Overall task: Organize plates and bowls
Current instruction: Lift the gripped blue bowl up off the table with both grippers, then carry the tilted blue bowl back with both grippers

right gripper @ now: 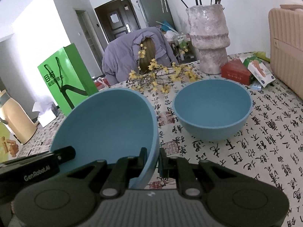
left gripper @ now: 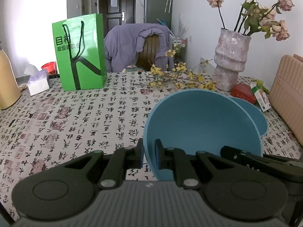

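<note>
We look across a desk (left gripper: 79, 117) draped in a cloth printed with black calligraphy toward white walls (left gripper: 197, 19). Beyond its far edge a chair (left gripper: 149, 53) carries a lilac padded jacket (left gripper: 123, 47), and behind that stand a dark panelled door (left gripper: 115, 5) and a tall grey fridge (left gripper: 157, 1). Bright daylight washes out the far left side.

Two matte blue bowls, deep and round, both empty. Nearer bowl (right gripper: 108, 124) tipped steeply onto its side, opening facing the cameras, lifted off the tablecloth, rim pinched on opposite sides. Also seen in the left view (left gripper: 202, 124), large and tilted. Second bowl (right gripper: 212, 109) upright on the patterned cloth, just beyond and to the right; in the left view (left gripper: 251, 115) mostly hidden behind the tipped one.
</note>
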